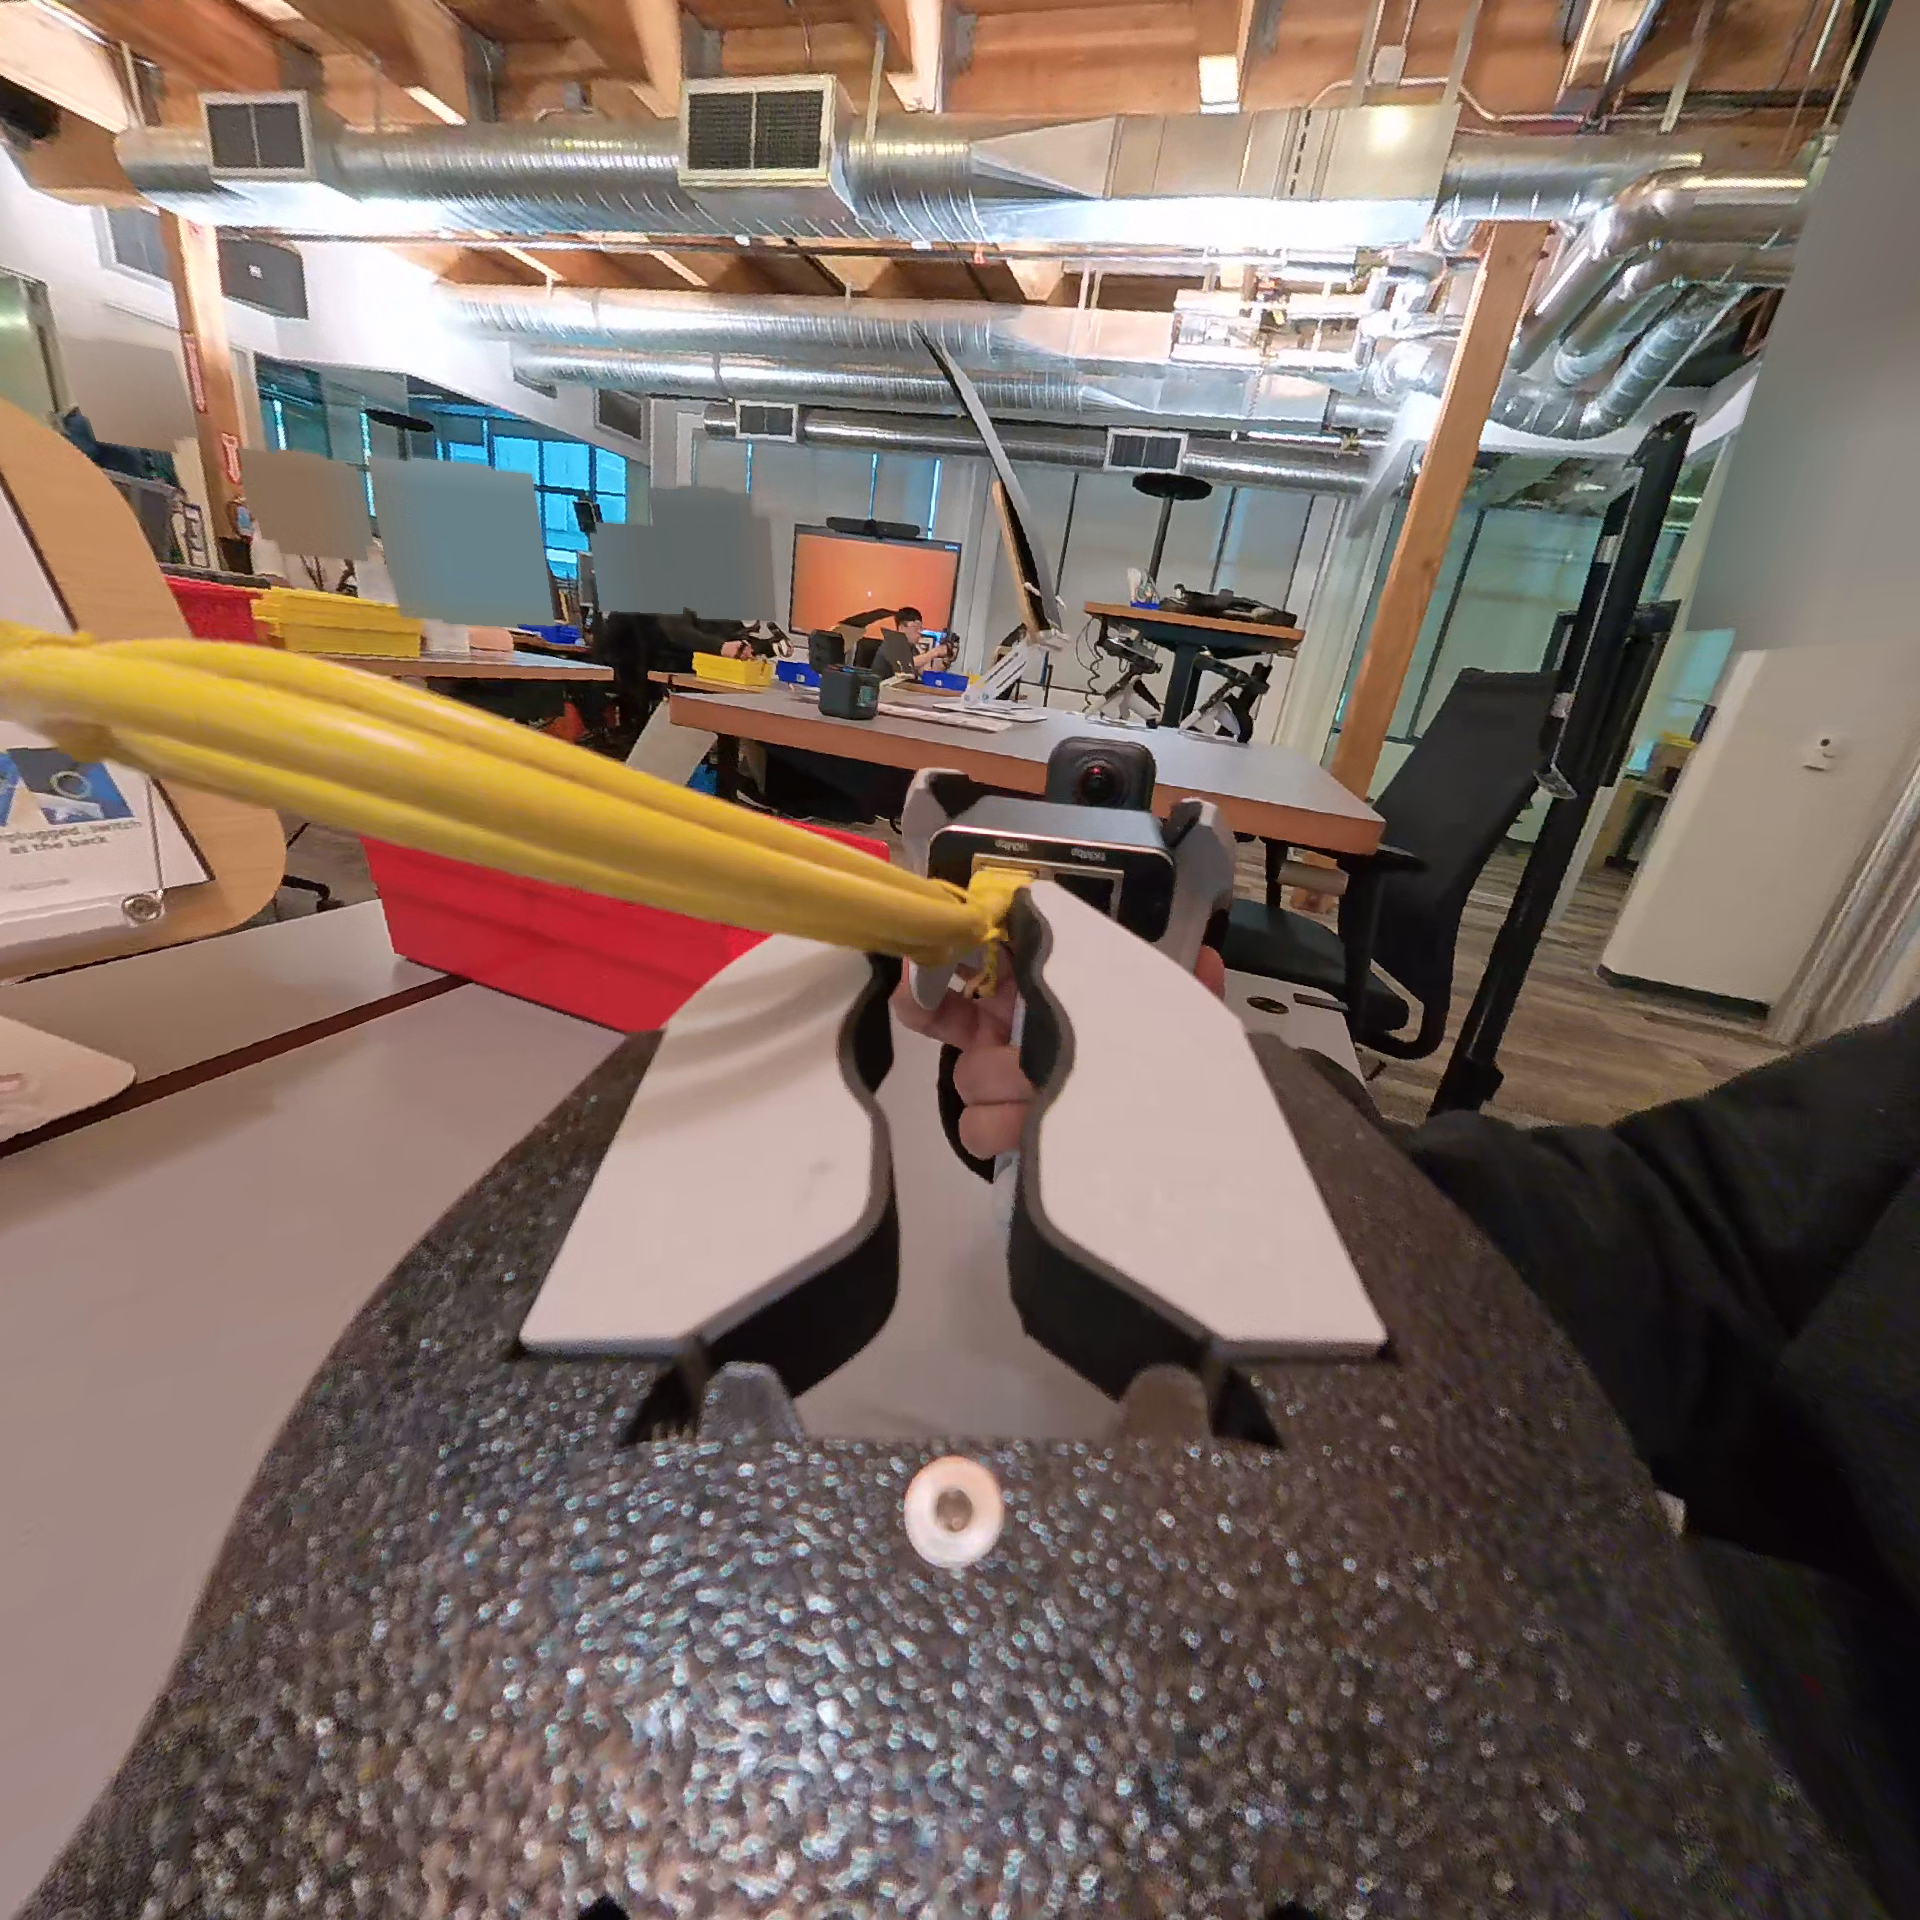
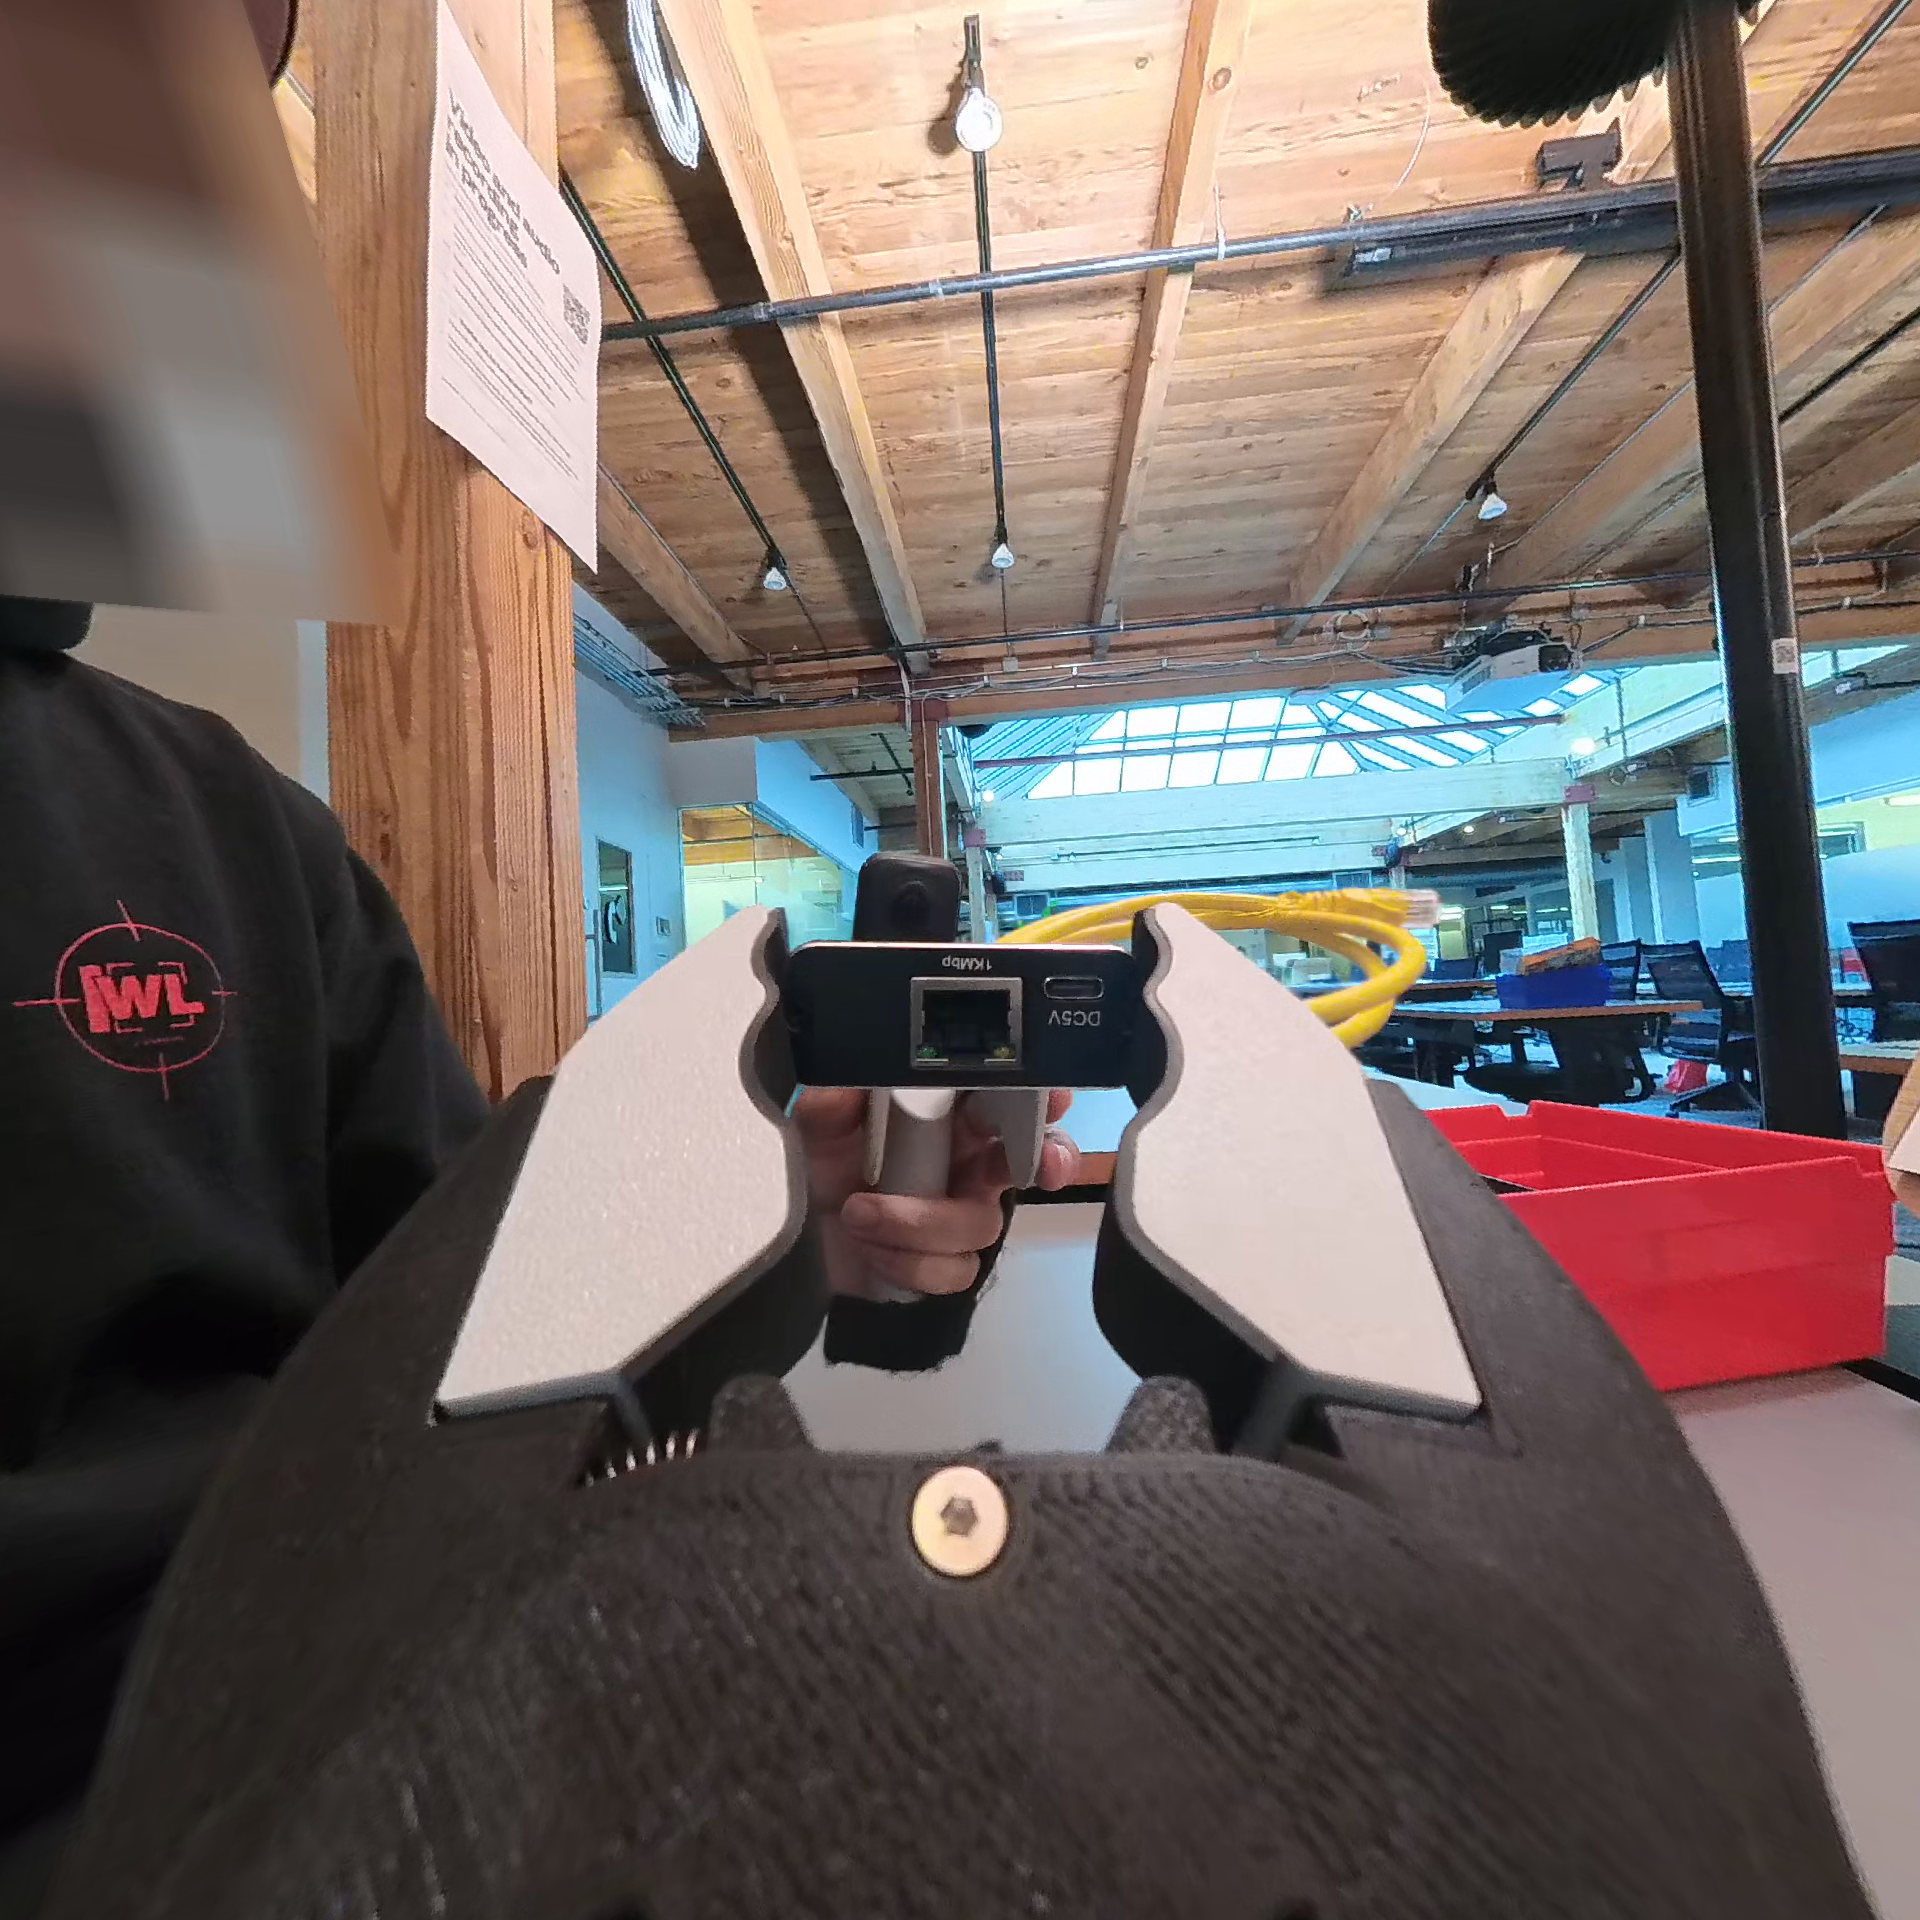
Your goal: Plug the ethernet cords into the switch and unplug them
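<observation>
Left gripper (image 1: 961, 940) clamps the yellow cord (image 1: 436, 769); right gripper (image 2: 961, 1013) clamps the switch (image 2: 961, 1016). Misaligned, the plug could jam.

Left gripper (image 1: 971, 940) nearly closed, pinching; right gripper (image 2: 961, 1013) clamped wider, raised, facing the left.

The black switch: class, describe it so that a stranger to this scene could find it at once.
Start at the red bin on the table, then move left to the right gripper. The black switch sits clamped between its grey fingers, held in the air. It is a small flat box, and its facing end shows one square socket beside a smaller oval one.
</observation>
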`<state>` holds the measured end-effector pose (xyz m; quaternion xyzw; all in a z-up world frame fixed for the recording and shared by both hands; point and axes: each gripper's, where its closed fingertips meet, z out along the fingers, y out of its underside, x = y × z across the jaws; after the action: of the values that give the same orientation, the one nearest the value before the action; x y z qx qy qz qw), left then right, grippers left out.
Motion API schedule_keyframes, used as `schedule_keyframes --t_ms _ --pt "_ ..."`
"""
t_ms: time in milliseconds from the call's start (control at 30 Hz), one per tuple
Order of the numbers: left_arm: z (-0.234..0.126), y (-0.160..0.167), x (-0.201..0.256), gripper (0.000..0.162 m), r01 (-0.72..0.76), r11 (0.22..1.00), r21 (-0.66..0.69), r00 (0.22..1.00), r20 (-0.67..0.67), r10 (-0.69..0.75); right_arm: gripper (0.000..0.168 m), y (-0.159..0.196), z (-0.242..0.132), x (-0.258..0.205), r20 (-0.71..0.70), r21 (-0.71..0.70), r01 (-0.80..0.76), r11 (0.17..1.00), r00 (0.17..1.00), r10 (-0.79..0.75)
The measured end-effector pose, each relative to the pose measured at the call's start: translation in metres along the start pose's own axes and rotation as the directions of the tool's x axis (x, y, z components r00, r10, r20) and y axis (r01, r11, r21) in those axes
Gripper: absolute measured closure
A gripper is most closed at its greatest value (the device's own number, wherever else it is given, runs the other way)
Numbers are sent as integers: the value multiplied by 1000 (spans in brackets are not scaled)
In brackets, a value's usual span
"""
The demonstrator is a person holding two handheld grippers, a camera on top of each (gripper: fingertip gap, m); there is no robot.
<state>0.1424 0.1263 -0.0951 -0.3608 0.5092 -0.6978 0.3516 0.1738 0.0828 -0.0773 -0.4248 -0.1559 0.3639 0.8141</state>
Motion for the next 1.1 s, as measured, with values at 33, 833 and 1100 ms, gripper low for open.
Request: schedule_keyframes --t_ms 33,833,1100 --pt "0 0 1 144 -6 1000 -9 1000 -9 6 105 0 0 0 1 -1 -4 1000 1000 4" --pt "-1 8 8 143 -62 986 -158 997 -52 54 105 7 1 -5 36 -39 -9 999 999 11" --pt "-1 11 4 144 -90 978 -189 996 -9 90 104 13 1 -3 23 -78 -6 997 1000 7"
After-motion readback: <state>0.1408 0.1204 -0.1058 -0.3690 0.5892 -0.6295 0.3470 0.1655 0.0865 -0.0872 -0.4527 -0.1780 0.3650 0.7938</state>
